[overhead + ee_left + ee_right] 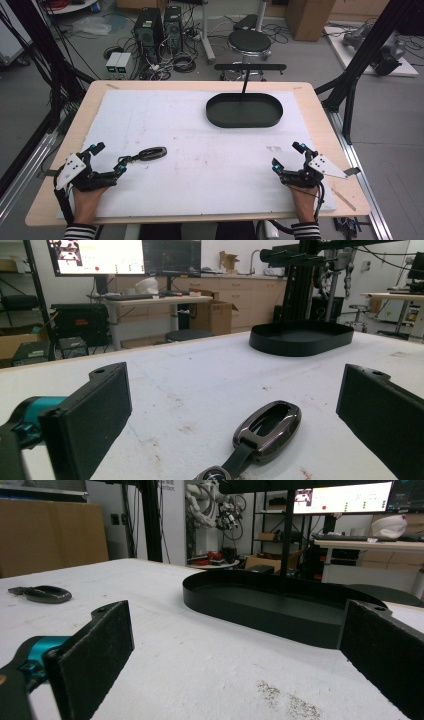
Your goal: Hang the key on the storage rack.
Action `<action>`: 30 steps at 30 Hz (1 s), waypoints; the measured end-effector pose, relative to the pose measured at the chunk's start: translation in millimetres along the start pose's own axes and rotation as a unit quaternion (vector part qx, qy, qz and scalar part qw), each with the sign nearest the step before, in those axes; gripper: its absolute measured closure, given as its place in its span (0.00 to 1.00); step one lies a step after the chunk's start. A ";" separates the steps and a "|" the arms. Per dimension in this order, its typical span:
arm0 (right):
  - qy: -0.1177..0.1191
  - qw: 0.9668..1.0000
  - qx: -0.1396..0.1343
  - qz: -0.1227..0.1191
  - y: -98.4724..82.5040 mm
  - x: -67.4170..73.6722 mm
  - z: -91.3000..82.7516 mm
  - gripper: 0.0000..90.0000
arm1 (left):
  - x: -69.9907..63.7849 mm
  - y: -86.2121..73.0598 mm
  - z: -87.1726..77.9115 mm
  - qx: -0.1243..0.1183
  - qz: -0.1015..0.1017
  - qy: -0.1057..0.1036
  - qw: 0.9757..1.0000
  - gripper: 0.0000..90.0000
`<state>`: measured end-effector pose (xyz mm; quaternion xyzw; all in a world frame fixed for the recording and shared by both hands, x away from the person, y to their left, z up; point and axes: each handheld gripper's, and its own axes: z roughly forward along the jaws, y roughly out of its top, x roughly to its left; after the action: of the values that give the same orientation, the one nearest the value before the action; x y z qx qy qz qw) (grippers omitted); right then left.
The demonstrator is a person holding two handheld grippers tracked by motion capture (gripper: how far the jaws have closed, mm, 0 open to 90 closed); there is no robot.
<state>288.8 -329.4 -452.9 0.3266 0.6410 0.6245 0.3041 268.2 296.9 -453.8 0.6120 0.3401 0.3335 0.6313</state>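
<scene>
A dark glossy car key fob [152,153] with a short strap lies on the white mat left of centre. In the left gripper view the key fob [267,430] sits just ahead of the jaws, low between them. My left gripper [109,157] is open at the mat's front left, its tips close to the fob's strap end. My right gripper [288,155] is open at the front right, with nothing between its fingers. A black oval tray [244,110] stands empty at the back centre of the mat. The same tray [280,607] lies ahead of the right gripper [235,650].
A white mat [200,150] covers the wooden table [320,107]. A black T-shaped stand [249,68] rises behind the tray. Black frame posts flank the table. Stools, computers and cables sit on the floor beyond.
</scene>
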 end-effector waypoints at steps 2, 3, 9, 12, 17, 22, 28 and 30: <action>0.001 1.000 -0.001 0.000 0.0 0.1 0.1 0.00 | 0.5 0.2 0.0 0.002 -0.001 0.000 1.000 0.02; 0.001 1.000 -0.001 -0.001 0.0 0.1 0.1 0.00 | 0.0 0.1 0.4 0.001 -0.001 0.000 1.000 0.02; 0.000 1.000 -0.001 0.000 0.1 0.1 0.2 0.01 | -0.4 0.2 -0.1 0.002 0.004 -0.001 1.000 0.02; 0.001 1.000 0.000 -0.002 0.1 0.4 0.2 0.01 | 0.8 0.4 0.1 0.003 -0.001 0.000 1.000 0.02; -0.001 1.000 0.000 -0.002 0.1 0.1 0.2 0.01 | 1.1 0.3 -0.4 -0.002 -0.004 -0.006 1.000 0.02; 0.000 1.000 0.000 -0.002 0.1 0.1 0.2 0.01 | 7.7 6.0 -0.4 0.016 -0.014 -0.017 1.000 0.02; 0.001 1.000 -0.001 -0.002 0.1 0.5 0.3 0.01 | 17.7 27.3 4.4 0.050 0.008 -0.076 0.996 0.02; 0.001 1.000 0.000 -0.002 0.1 0.4 0.2 0.01 | 18.8 35.7 7.8 0.071 0.026 -0.090 0.993 0.02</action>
<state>288.8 -328.9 -452.8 0.3245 0.6420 0.6241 0.3050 284.8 309.4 -418.4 0.6917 0.2887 0.2685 0.6050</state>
